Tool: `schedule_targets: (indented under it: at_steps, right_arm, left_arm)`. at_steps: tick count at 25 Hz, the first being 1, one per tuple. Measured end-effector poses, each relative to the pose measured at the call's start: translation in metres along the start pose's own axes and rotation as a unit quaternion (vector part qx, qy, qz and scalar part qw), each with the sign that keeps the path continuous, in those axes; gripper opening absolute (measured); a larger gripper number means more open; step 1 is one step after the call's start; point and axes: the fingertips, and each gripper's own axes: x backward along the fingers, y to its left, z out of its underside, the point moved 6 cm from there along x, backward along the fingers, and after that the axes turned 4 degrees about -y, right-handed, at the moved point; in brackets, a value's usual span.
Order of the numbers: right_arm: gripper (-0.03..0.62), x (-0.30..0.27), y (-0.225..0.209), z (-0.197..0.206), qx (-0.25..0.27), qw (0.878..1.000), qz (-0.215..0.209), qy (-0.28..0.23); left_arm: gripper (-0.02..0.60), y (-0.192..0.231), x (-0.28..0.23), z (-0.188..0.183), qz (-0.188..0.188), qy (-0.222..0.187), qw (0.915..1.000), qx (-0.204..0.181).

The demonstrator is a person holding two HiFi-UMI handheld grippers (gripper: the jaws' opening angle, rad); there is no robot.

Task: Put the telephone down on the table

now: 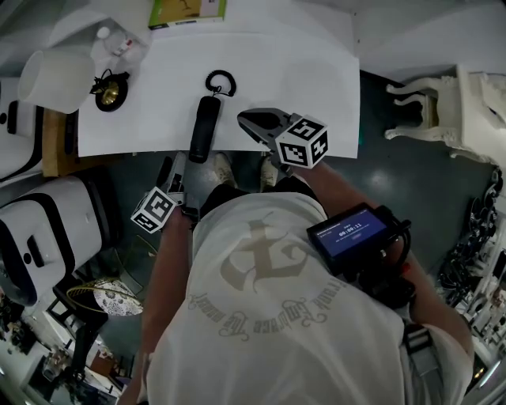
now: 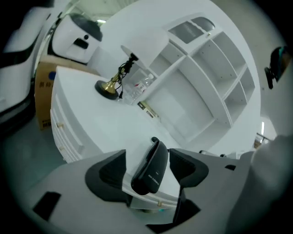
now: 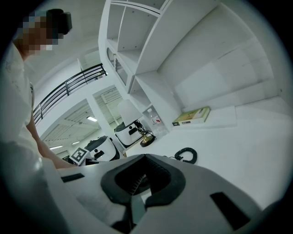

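The black telephone handset (image 1: 204,126) lies flat on the white table (image 1: 300,71), its near end over the front edge. Its coiled cord (image 1: 220,82) curls at the far end and also shows in the right gripper view as a coiled cord (image 3: 187,155). My left gripper (image 1: 175,164) hovers just below the table's front edge. In the left gripper view the handset (image 2: 152,168) sits between the jaws of the left gripper (image 2: 146,157), with a gap on each side; it is open. My right gripper (image 1: 245,119) hangs over the table right of the handset, shut and holding nothing (image 3: 138,197).
A lamp with a white shade (image 1: 55,79) and brass base (image 1: 109,93) stands at the table's left end. A green book (image 1: 188,11) lies at the back. White shelves (image 2: 201,77) rise behind the table. A white chair (image 1: 443,103) stands right, white machines (image 1: 47,229) left.
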Motion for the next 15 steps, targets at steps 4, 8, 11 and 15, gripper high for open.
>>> schedule_targets:
  at_steps: [4,8,11,15]
  right_arm:
    - [0.015,-0.001,0.005,-0.011,0.013,1.000,-0.007,-0.015]
    - [0.015,0.002,0.010,-0.020,0.029,0.999,-0.012,-0.027]
    - [0.015,0.004,0.013,-0.027,0.044,0.998,-0.018,-0.038]
    - [0.015,0.008,0.020,-0.030,0.068,0.996,-0.023,-0.045]
  left_arm:
    - [0.190,-0.012,0.011,-0.027,0.004,-0.024,0.9969,-0.075]
    - [0.119,-0.035,0.014,-0.045,0.050,-0.043,0.9914,-0.112]
    - [0.052,-0.052,0.014,-0.054,0.101,-0.056,0.9864,-0.117]
    - [0.012,-0.067,0.011,-0.054,0.128,-0.030,0.9767,-0.170]
